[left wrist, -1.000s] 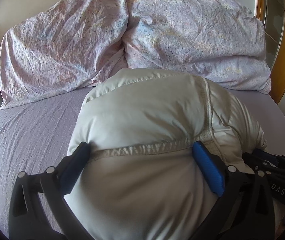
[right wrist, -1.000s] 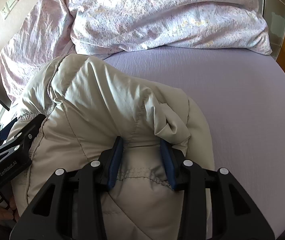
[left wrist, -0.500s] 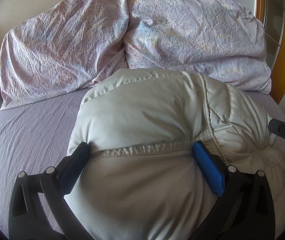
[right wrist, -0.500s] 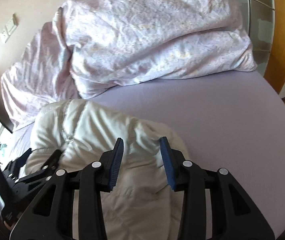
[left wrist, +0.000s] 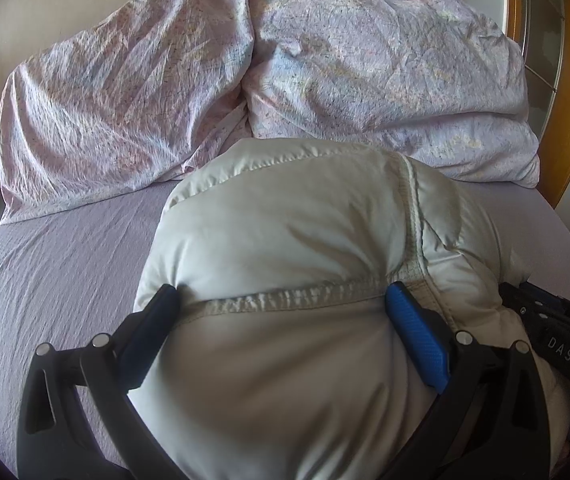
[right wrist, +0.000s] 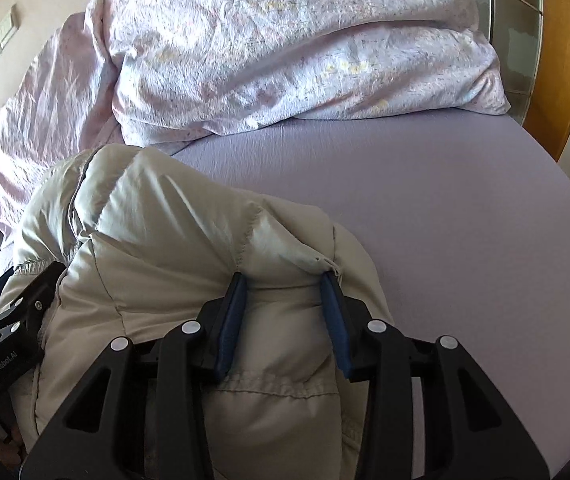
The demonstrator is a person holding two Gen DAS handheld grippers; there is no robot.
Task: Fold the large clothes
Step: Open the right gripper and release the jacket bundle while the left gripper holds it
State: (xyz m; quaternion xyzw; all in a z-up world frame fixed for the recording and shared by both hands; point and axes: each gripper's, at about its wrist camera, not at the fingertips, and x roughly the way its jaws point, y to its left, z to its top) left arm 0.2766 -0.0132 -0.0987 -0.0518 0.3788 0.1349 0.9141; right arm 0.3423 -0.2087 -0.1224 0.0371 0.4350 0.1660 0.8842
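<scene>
puffy cream quilted jacket [left wrist: 285, 248] bunched on near lilac bedsheet [left wrist: 65, 264]; left gripper [left wrist: 281, 300] clamps it wide, right gripper [right wrist: 283, 284] narrower.

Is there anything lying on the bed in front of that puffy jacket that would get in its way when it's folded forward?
Nothing visible does. Both claws, left and right, already clamp the beige jacket. The purple sheet to its right is bare. The only nearby things are the floral pillows at the head of the bed, right behind the jacket's far edge.
</scene>
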